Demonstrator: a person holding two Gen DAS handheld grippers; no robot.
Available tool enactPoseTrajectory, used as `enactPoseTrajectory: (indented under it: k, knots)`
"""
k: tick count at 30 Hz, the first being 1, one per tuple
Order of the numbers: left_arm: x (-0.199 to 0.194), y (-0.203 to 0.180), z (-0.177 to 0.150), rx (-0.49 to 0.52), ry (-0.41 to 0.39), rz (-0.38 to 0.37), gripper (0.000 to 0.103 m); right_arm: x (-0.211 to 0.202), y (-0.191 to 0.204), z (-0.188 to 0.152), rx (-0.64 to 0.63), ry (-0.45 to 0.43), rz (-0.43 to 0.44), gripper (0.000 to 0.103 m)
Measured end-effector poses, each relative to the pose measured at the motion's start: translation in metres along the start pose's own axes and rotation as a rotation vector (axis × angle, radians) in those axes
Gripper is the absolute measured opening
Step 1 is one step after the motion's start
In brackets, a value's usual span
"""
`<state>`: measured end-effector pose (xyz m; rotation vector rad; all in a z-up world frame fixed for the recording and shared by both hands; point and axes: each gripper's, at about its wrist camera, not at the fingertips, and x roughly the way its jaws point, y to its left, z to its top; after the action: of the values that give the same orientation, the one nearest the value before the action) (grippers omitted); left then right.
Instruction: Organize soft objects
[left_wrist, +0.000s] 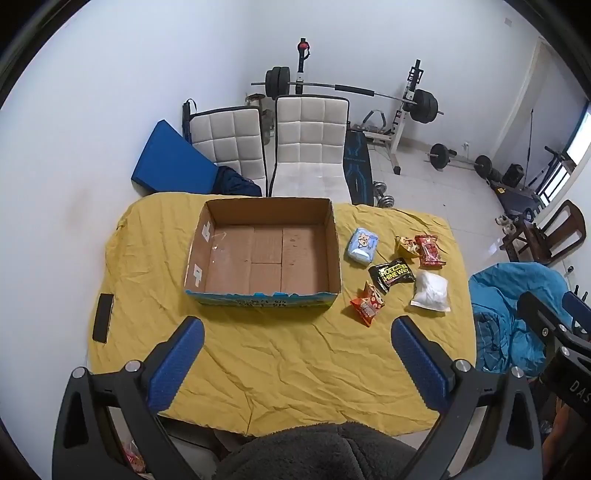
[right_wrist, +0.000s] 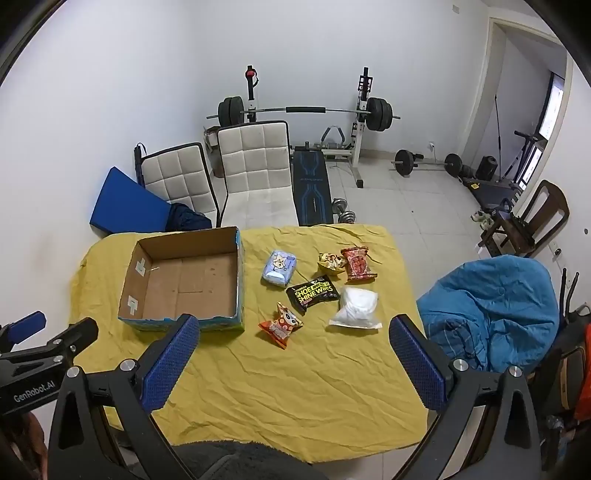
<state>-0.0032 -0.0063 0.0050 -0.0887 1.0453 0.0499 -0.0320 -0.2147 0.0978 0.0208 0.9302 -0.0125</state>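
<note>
An empty cardboard box stands on the yellow cloth. To its right lie several soft packs: a light-blue tissue pack, a yellow snack bag, a red snack bag, a black wipes pack, a white pouch and an orange snack bag. My left gripper is open and empty, above the cloth near the box's front. My right gripper is open and empty, held before the packs.
A black phone lies on the cloth's left edge. Two white chairs and a weight bench stand behind the table. A blue jacket on a chair is at the right.
</note>
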Motion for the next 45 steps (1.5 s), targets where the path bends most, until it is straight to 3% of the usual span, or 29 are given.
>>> enactPoseTrajectory:
  k: [45]
  knots:
    - [-0.014, 0.006, 0.0, -0.007, -0.087, 0.013, 0.103, -0.01, 0.002, -0.007, 0.011, -0.059, -0.043, 0.103]
